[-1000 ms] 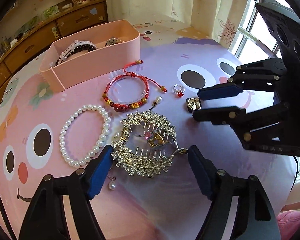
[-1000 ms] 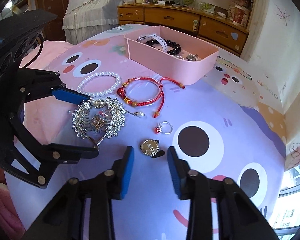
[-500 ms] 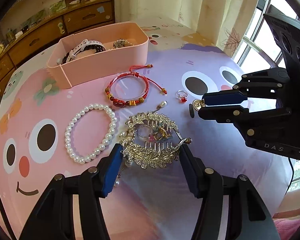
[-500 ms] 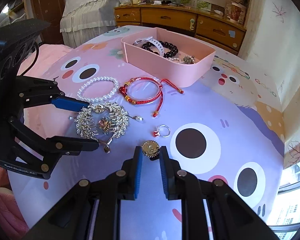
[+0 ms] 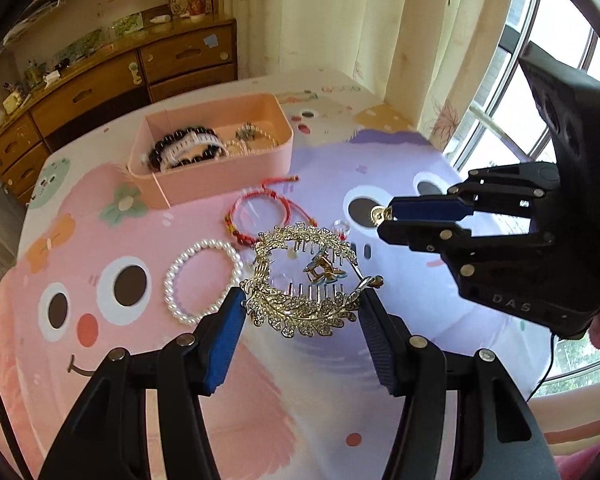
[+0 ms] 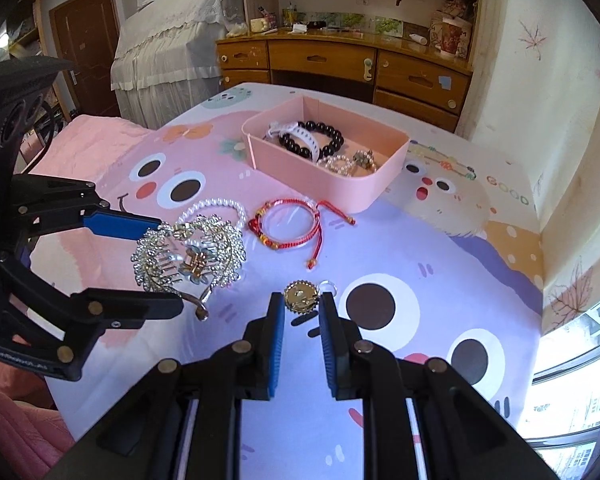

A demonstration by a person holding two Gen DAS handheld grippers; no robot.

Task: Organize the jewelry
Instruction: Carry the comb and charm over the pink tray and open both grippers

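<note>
A cartoon-printed bedsheet (image 6: 420,248) in pink and lilac covered the surface, and the pink box (image 6: 332,188) on it served as the landmark. Inside the box lay a black bead bracelet (image 6: 332,136), a white strap (image 6: 300,136) and a small tangle of pearl and metal pieces (image 6: 352,162).

The left gripper (image 5: 302,312) was on the near side of the box, well apart from it. Its blue pads (image 5: 224,336) were clamped on the two ends of a gold rhinestone leaf hair comb (image 5: 300,280), which was tilted and raised above the sheet. The right gripper (image 6: 300,308), also well in front of the box, had its fingers pinched narrowly on a small round gold brooch (image 6: 300,298), lifted off the sheet with its shadow below.

Just in front of the box lay a red cord bracelet (image 6: 288,224), flat, with its tasselled ends trailing. Beside that, farther from the box, was a white pearl bracelet (image 5: 200,280), partly hidden behind the comb in the right wrist view. A small ring (image 6: 329,286) with a red stone sat on the sheet beyond the brooch, towards the box.
</note>
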